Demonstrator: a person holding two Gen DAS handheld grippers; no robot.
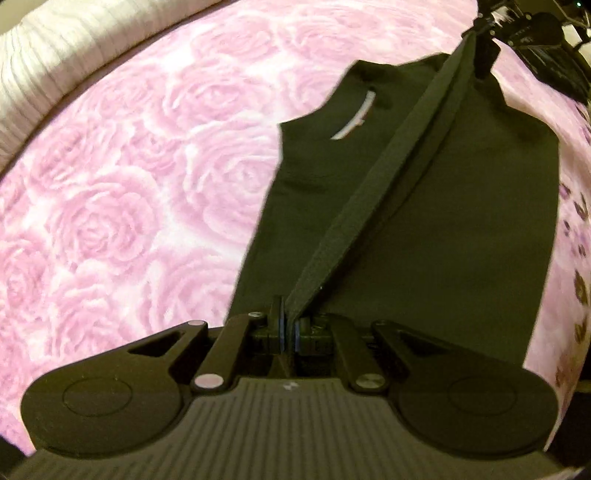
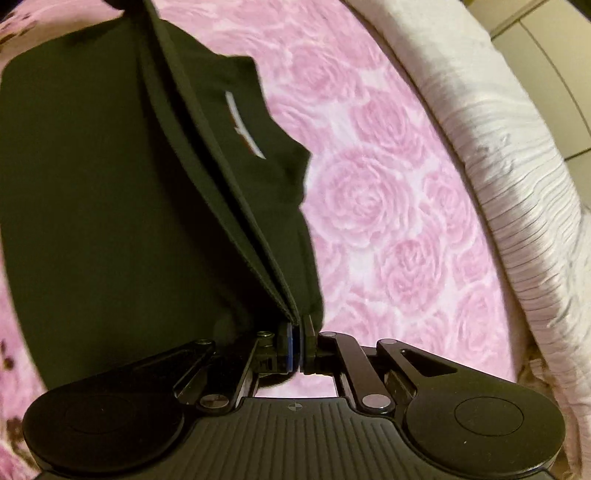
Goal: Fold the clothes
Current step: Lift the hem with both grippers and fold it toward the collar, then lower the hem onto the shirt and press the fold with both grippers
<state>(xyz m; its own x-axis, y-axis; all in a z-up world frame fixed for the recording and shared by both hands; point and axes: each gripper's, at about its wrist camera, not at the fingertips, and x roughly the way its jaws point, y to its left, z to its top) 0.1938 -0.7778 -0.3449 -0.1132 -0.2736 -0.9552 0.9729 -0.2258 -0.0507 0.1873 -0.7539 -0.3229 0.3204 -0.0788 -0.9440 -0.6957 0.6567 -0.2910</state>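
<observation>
A black garment with a white neck label lies on the pink rose-print bedspread. My left gripper is shut on one end of the garment's edge, which is lifted and stretched taut up to my right gripper at the top right. In the right wrist view, my right gripper is shut on the other end of that doubled edge, and the garment with its label hangs to the left below it.
A white ribbed pillow or cushion runs along the far edge of the bed and shows in the right wrist view. Dark floral print marks the bedspread's right side.
</observation>
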